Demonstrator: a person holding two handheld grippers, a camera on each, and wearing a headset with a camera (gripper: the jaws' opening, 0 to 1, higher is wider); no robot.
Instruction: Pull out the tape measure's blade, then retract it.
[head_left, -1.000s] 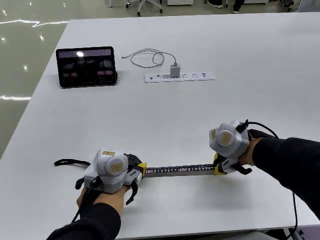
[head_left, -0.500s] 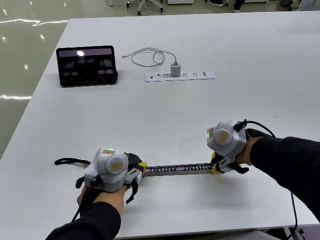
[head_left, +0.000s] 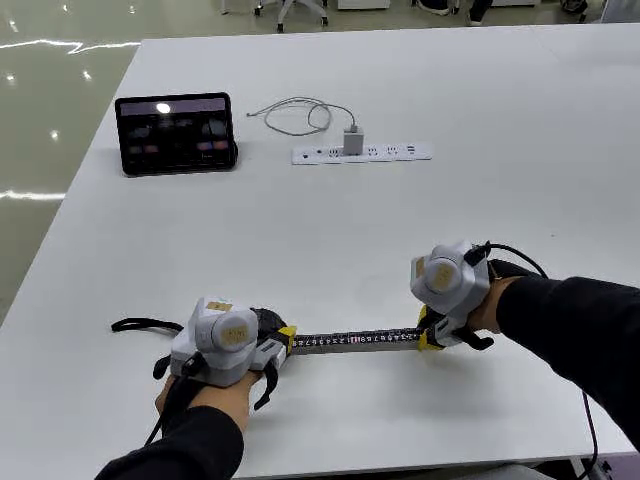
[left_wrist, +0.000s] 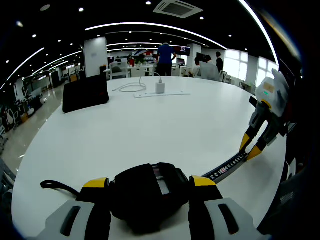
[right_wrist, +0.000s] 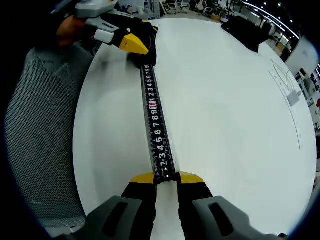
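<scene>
Left tool (left_wrist: 149, 182) clamped on black tape measure case (left_wrist: 145, 200), anchoring it on tabletop (head_left: 400, 220). Right tool (right_wrist: 167, 178) pinches the blade (right_wrist: 154, 110) at its end, likely to hold the drawn-out length flat and taut.

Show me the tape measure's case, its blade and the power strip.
case (left_wrist: 141, 199), left gripper view, middle of its black body.
blade (right_wrist: 156, 125), right gripper view, its numbered face.
power strip (head_left: 400, 151), head view, its bare right part.

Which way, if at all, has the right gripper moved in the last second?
Yes. Against the power strip in the head view, the right gripper has slid slightly left, toward the left gripper, so less blade spans between them.
</scene>
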